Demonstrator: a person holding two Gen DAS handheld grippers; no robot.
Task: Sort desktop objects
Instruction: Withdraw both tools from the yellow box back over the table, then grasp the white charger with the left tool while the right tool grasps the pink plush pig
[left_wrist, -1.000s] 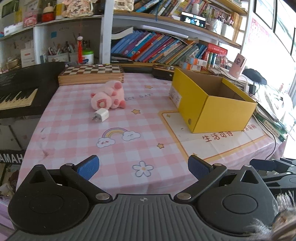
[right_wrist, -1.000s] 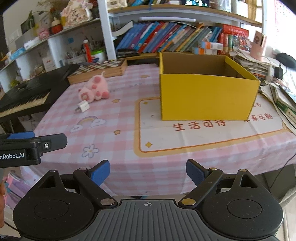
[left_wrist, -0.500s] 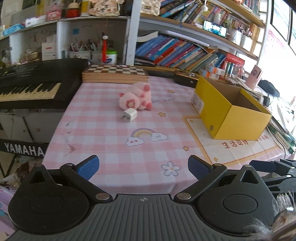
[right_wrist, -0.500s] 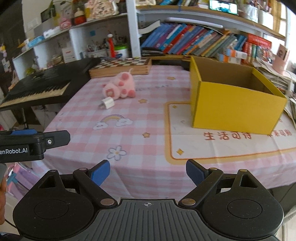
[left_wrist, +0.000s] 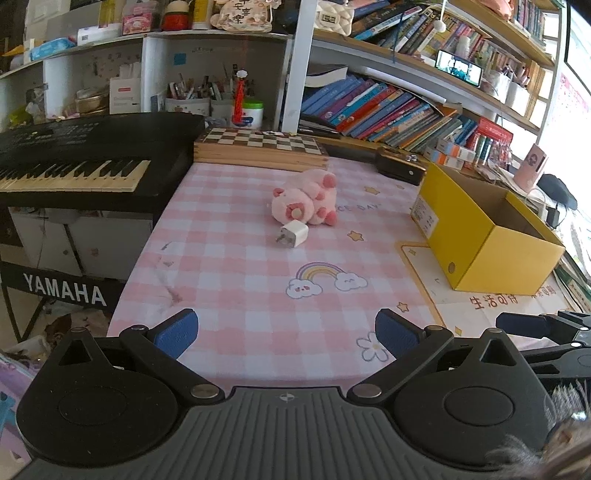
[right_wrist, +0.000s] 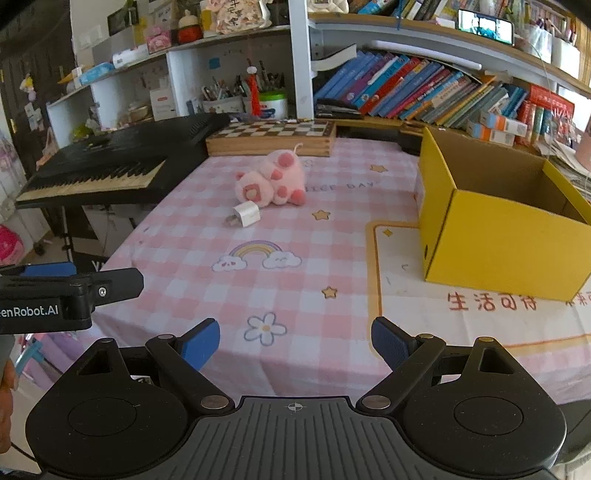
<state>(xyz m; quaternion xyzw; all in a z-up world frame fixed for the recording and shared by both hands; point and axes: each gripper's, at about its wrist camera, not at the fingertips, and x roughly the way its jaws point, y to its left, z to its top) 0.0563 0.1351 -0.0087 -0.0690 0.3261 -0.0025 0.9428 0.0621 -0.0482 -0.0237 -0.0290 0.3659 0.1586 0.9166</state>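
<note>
I am in a lived-in home study or child's room. My table wears a pink checked cloth (left_wrist: 229, 236) printed with rainbows, stars and flowers. Along its far edge lies a folded wooden chessboard (left_wrist: 258, 147), and off its left edge stands a black Yamaha keyboard (left_wrist: 81, 158) on a stand. Behind the table, white shelves (right_wrist: 299, 62) hold slanting rows of children's books (left_wrist: 376, 110), pots of pens (right_wrist: 236, 92), boxes and trinkets. Daylight pours in past the right edge, where papers are heaped (left_wrist: 576, 266).
</note>
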